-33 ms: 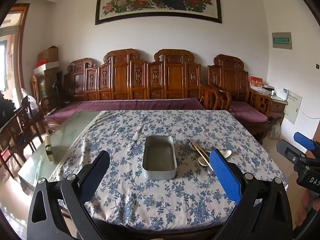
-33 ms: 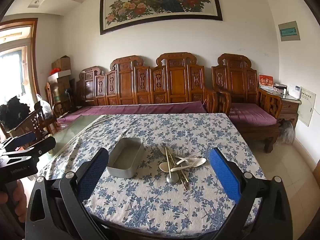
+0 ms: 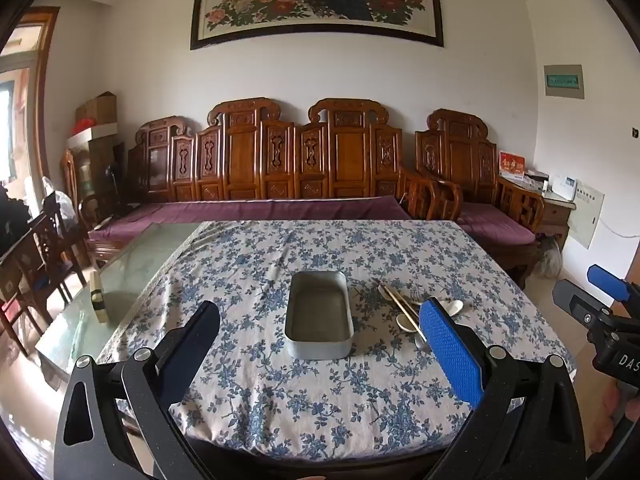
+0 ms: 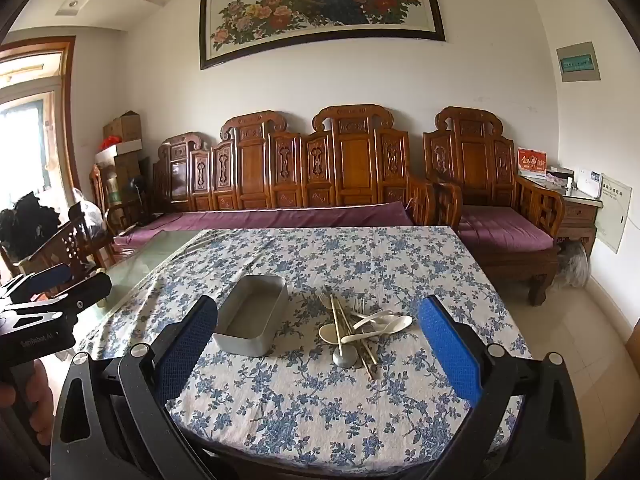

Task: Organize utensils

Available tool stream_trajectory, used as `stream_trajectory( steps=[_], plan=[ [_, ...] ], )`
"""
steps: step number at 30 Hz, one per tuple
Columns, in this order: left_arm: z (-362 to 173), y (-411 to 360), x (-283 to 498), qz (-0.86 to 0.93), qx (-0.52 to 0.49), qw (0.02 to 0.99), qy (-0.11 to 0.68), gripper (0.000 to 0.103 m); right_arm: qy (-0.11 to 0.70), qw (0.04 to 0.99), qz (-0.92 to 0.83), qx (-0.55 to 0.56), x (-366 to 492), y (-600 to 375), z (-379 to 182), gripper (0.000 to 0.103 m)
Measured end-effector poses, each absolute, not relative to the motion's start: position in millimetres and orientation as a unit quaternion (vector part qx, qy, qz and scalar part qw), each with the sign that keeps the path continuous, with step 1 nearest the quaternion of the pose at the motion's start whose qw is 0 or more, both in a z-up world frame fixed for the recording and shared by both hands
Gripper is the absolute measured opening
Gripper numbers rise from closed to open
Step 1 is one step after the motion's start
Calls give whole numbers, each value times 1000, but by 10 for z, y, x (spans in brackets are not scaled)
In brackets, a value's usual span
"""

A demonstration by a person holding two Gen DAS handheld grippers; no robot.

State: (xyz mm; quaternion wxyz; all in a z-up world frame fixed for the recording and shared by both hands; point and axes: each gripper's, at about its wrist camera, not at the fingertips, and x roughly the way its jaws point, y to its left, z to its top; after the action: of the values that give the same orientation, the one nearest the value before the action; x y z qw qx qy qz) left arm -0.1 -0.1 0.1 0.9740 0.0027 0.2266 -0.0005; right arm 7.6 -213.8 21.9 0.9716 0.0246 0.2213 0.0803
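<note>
An empty grey metal tin (image 3: 319,314) (image 4: 251,314) stands in the middle of the table with the blue floral cloth (image 3: 320,400) (image 4: 320,408). To its right lies a pile of utensils (image 4: 356,330) (image 3: 404,310): white ceramic spoons, a metal spoon, forks and chopsticks. My left gripper (image 3: 320,344) is open and empty, held above the near table edge in front of the tin. My right gripper (image 4: 318,340) is open and empty, held above the near edge in front of the pile. Each gripper shows at the edge of the other's view.
A bare glass tabletop (image 3: 120,280) extends left of the cloth, with a small upright object (image 3: 97,298) on it. Carved wooden benches with purple cushions (image 3: 260,210) stand behind the table. Wooden chairs (image 3: 36,256) stand at the left.
</note>
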Motion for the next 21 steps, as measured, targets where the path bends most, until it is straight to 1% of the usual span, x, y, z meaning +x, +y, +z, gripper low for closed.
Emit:
stream_trajectory(
  steps=[21],
  plan=[
    [15, -1, -2, -1, 2, 974, 225, 97, 221, 972, 79, 24, 63, -2122, 213, 101]
  ],
)
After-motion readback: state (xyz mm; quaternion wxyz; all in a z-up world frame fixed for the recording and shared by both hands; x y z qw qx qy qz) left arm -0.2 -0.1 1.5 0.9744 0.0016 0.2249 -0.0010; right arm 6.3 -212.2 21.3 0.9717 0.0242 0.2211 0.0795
